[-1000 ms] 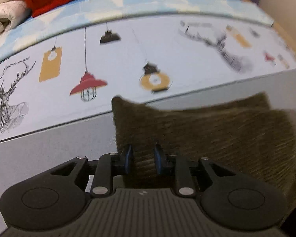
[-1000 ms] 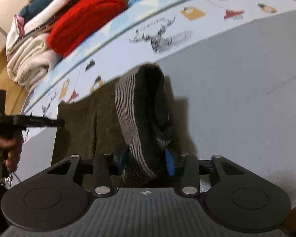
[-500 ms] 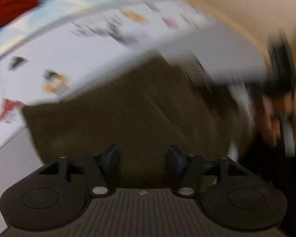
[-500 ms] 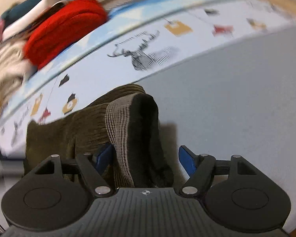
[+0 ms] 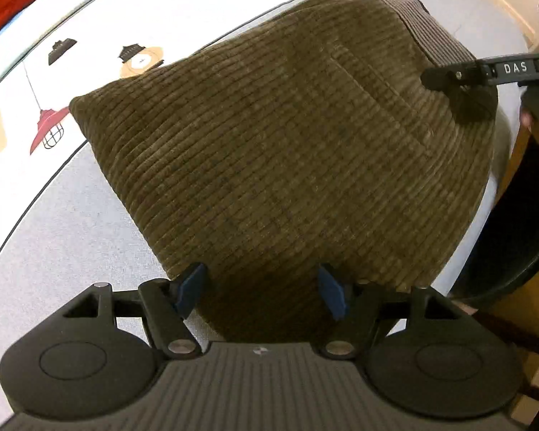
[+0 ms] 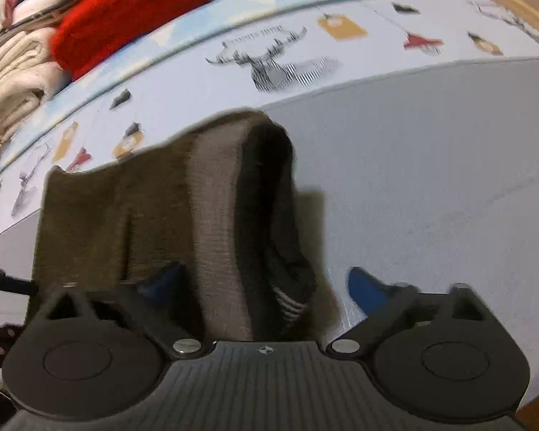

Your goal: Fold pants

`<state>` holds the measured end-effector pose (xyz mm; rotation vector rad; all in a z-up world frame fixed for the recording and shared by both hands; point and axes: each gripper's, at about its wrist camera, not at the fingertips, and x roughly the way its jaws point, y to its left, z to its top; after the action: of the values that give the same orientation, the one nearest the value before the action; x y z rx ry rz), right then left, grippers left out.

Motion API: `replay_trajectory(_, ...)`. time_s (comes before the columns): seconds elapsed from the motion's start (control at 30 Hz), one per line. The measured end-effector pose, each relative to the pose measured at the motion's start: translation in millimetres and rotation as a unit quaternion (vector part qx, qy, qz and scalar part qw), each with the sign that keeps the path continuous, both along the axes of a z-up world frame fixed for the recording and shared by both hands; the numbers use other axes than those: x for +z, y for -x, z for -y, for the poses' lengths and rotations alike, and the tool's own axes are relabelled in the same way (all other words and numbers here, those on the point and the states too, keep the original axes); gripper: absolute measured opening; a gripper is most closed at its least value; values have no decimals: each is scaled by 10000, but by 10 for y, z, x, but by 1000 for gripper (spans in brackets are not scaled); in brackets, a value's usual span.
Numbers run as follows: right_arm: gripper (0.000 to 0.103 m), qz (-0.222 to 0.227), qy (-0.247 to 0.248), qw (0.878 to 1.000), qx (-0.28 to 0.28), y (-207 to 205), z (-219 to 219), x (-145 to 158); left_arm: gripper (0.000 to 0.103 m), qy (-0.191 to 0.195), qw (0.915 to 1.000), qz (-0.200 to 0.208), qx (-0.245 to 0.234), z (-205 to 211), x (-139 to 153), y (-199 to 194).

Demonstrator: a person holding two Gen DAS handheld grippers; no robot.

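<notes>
From the left wrist we look down, very near, on the pants (image 5: 287, 151); from the right wrist we face their waistband end. Both views share the printed cloth (image 6: 305, 46).

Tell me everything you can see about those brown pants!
The pants are olive-brown ribbed corduroy, folded into a thick, squarish bundle. They lie flat on the grey mat, their far corner reaching the printed cloth. A ribbed, striped waistband with a dark lining shows at the right end. The left gripper and right gripper both stand open at its near edge, neither clamping it.
</notes>
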<state>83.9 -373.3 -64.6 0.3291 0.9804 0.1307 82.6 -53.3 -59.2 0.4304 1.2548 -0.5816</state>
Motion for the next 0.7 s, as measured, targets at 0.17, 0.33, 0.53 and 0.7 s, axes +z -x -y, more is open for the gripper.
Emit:
replay_trajectory(0.17, 98, -51, -332, 9994, -126, -17, 67, -20, 87, 756, 9916, 390, 978, -207, 275, -218)
replay_trajectory(0.33, 102, -192, -565, 9982, -51, -92, 61, -139, 90, 900, 9758, 173, 1984, -373, 198, -418)
replay_trajectory(0.53, 102, -395, -1126, 9927, -151, -146, 122, -265, 90, 1163, 9609, -183, 2505, -510, 43, -553)
replay_trajectory(0.7, 102, -358, -1190, 9922, -86, -152, 71, -286, 90, 1339, 9428, -504, 3011, -623, -168, -652)
